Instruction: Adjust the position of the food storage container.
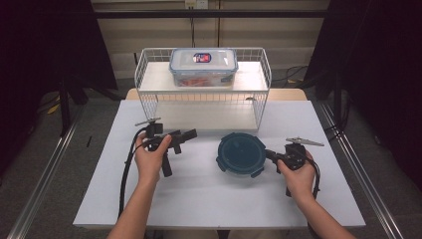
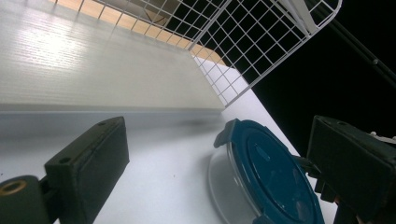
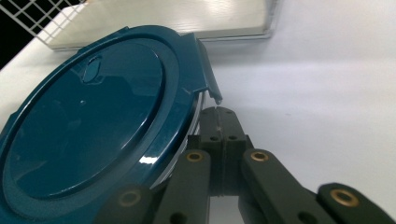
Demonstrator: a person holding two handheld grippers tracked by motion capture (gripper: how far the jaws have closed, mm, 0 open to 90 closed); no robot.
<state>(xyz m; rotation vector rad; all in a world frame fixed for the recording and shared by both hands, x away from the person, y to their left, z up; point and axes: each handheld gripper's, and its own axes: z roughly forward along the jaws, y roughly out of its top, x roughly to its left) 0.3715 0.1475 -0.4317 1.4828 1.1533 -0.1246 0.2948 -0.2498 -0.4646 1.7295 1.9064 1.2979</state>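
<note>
The wire rack (image 1: 203, 99) is blocking the far middle of the tabletop (image 1: 209, 194), with a clear lidded box (image 1: 203, 66) taking up its upper shelf. The round blue-lidded container (image 1: 241, 154) is sitting just before the rack, right of centre. The near strip and both side margins are lying open for passing.

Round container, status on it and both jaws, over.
Right gripper jaws shut, tips at the round container's rim beside a lid tab. Left gripper jaws open, holding nothing. Wire rack stands behind; table in front bare.
</note>
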